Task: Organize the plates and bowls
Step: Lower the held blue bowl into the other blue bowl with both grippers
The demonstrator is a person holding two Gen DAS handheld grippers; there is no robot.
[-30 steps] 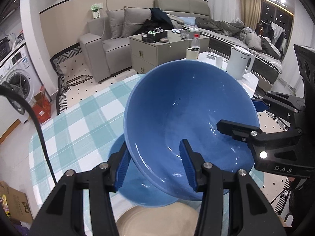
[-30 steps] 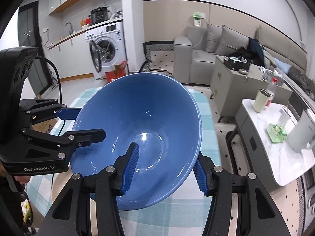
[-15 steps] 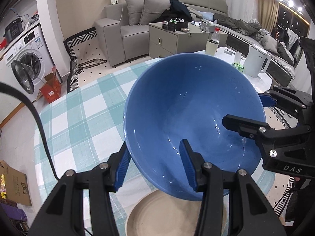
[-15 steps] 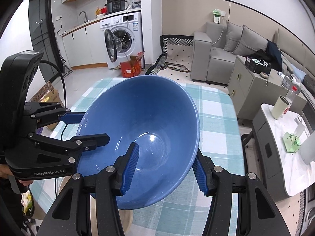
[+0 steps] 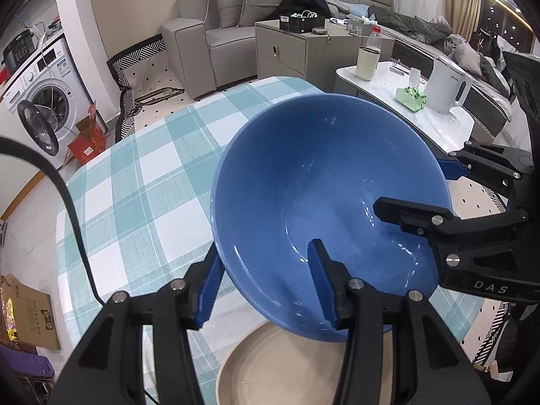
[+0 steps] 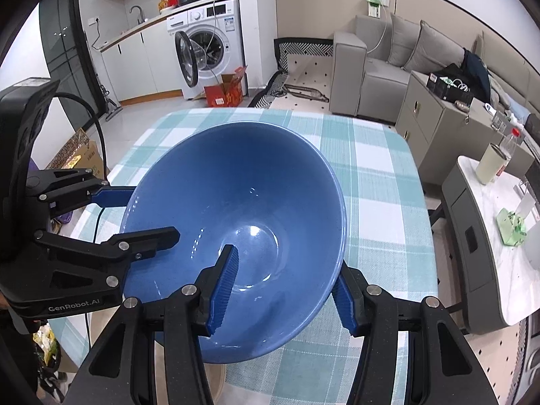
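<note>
Both the left gripper [image 5: 270,280] and right gripper [image 6: 287,287], clamped on the glossy blue ceramic bowl [image 5: 324,209], have lowered it toward the beige round plate [image 5: 290,368]; stacking looks imminent.

Bare checked tablecloth [image 5: 141,182] ahead (beige plate [image 5: 283,364] directly beneath blue bowl [image 5: 324,202])
</note>
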